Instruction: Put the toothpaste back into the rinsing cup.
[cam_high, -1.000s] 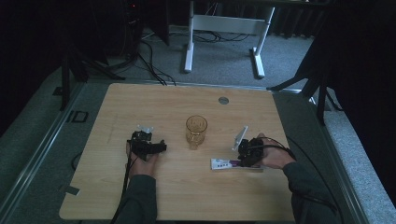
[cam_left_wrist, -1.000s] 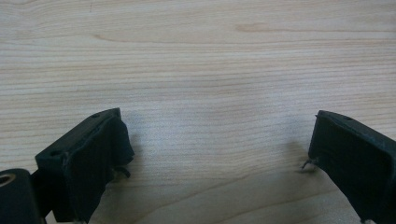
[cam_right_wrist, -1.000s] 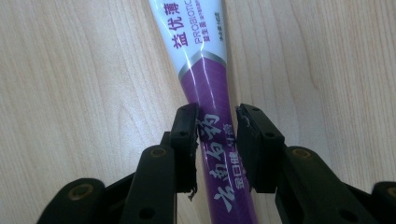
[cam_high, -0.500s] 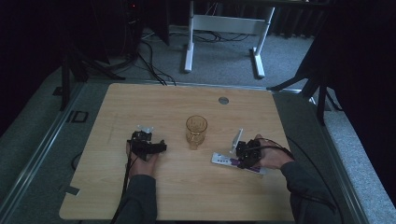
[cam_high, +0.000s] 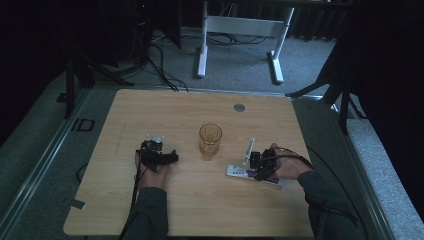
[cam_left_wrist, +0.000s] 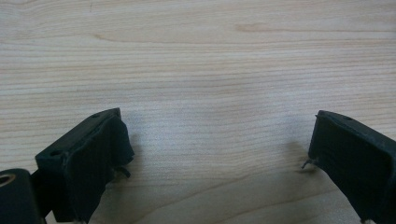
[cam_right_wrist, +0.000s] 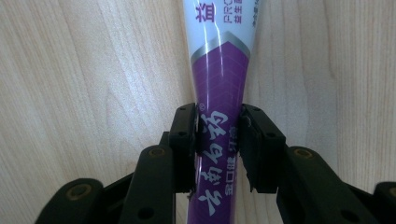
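1. A purple-and-white tube (cam_right_wrist: 219, 121) lies flat on the wooden tabletop (cam_high: 300, 120), right of centre in the high view.
2. The right gripper (cam_right_wrist: 218, 140) has its fingers (cam_right_wrist: 184, 135) closed on the tube's purple end.
3. An amber glass (cam_high: 210, 139) stands upright at the centre of the frame, apart from the tube.
4. The left gripper (cam_left_wrist: 219, 154), left of centre in the high view, holds nothing, its fingers spread wide over bare wood.
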